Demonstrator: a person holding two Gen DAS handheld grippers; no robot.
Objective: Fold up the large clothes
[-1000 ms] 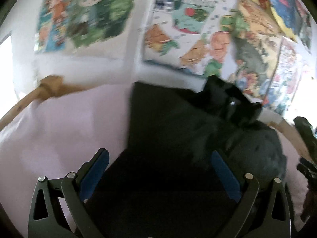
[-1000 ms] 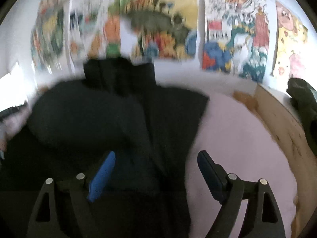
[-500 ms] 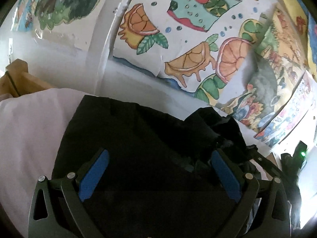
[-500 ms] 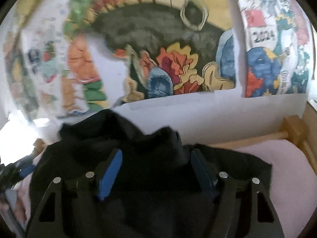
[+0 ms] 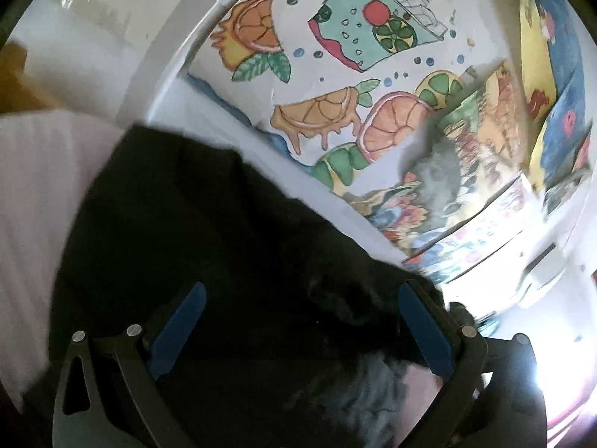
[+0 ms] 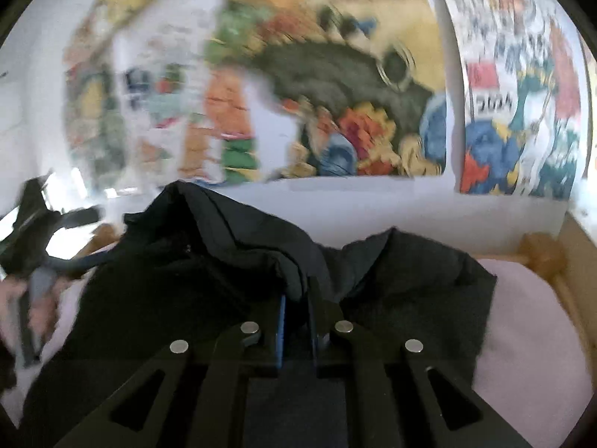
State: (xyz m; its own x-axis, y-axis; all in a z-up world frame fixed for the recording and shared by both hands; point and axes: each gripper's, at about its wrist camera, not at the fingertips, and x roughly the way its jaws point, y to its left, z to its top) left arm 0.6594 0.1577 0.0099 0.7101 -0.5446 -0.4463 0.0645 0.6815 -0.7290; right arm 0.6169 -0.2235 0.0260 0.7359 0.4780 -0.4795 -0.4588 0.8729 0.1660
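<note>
my right fingers (image 6: 296,310) have just been closing and are now pinched tight on a raised fold of the black garment (image 6: 231,261), with the cloth bunched up between the blue pads (image 6: 280,330) and peaking just ahead of them. my left fingers (image 5: 298,321) stand wide apart with nothing pressed between them; the same dark garment (image 5: 209,224) lies under and ahead of them, and neither left pad (image 5: 175,328) bears on the cloth as far as i can see.

the garment is spread in a loose heap on the pink bed cover (image 6: 530,328), which shows to the right of my right fingers and to the left of my left ones. a wooden bed rail (image 6: 541,257) runs beyond the cover on the right, and bright painted posters (image 5: 335,86) fill the wall ahead.

what worries me: the fold in my right fingers looks thick, maybe several layers at once. if i lift now, i could drag the whole heap instead of one edge, and the fold would come out crooked. the grip is also near the tips, so the cloth could slip free under its own weight. my left fingers are open over a rumpled patch, not a clear hem, so closing there may catch the wrong layer and twist the garment. the black cloth hides its seams from me, so i cannot tell which part i hold.
</note>
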